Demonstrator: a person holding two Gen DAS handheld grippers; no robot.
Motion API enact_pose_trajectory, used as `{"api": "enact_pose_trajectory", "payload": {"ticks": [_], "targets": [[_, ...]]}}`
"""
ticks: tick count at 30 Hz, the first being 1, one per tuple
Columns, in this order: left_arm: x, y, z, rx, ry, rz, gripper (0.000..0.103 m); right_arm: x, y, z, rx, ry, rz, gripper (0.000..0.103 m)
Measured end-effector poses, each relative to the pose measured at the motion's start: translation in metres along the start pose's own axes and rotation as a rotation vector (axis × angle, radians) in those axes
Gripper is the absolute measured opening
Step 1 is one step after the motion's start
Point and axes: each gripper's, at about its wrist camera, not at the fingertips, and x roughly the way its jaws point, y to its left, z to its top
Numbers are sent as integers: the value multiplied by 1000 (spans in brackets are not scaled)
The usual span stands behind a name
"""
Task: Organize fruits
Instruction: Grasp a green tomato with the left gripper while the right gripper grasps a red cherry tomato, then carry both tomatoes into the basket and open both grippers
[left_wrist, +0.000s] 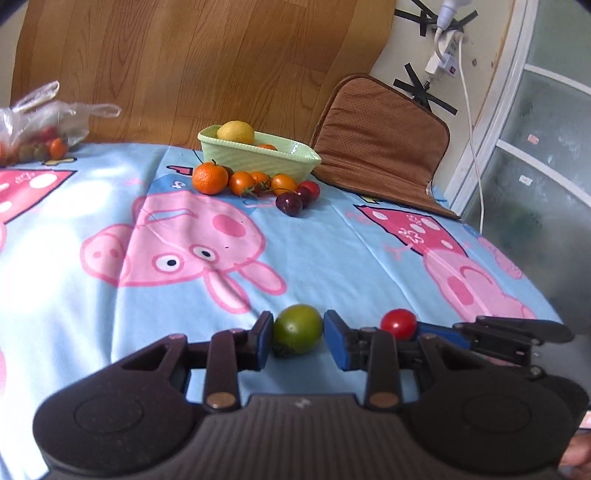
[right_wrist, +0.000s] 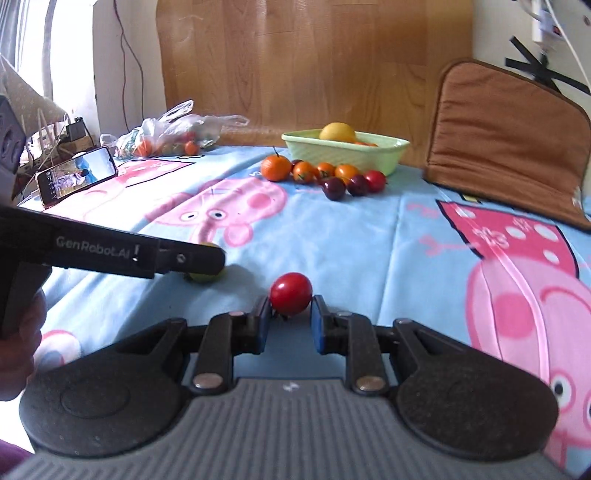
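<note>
My left gripper (left_wrist: 298, 338) is open, its blue pads on either side of a green tomato (left_wrist: 297, 328) lying on the cartoon-pig cloth (left_wrist: 332, 251). My right gripper (right_wrist: 289, 321) is open around a red tomato (right_wrist: 290, 293), which also shows in the left wrist view (left_wrist: 399, 323). The green tomato (right_wrist: 207, 275) is partly hidden behind the left gripper's arm in the right wrist view. A pale green basket (left_wrist: 258, 157) at the back holds a lemon (left_wrist: 236, 132) and an orange fruit.
A mandarin (left_wrist: 209, 178), several orange tomatoes (left_wrist: 242, 182) and dark cherries (left_wrist: 289, 204) lie in front of the basket. A plastic bag of fruit (right_wrist: 173, 136) and a phone (right_wrist: 77, 175) sit at the back left. A brown cushion (left_wrist: 380, 147) leans at the right.
</note>
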Motion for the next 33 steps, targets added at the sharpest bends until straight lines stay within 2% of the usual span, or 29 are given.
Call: {"api": "enact_pose_trajectory", "payload": {"ticks": [3,7,14,15,18,20,22,23,26,27,33], "targets": [[-2,-3,-1,21,-4,19,32,-2,3,-2,-2,-5,1,27],[-3,-6,-1,49,-14,36,40,-3,5,-3,-2,-10,0,27],[3,-8,5,81,-21,44,42,-1,2,-3,15,-10,3,29],[3,-9,5,87,-21,44,42,-1,2,-2,14,-10,3,29],[6,-9,4,91,-17,44,41,-2,2,-3,13,-18,3,43],[8,-8,3,92,-12,42,40,-1,2,-2,15,-18,2,43],[9,-6,1,92,-9,39,31,0,1,-2,18,-17,3,43],[9,-5,0,91,-5,32,30,0,2,-2,17,-15,4,43],[7,-6,-2,93,-13,26,30,-1,4,-3,-1,-20,-8,38],[6,-6,-3,93,-13,22,30,-1,5,-3,-7,-20,-13,30],[6,-9,5,74,-28,-1,30,1,1,4,19,-44,-13,30]]}}
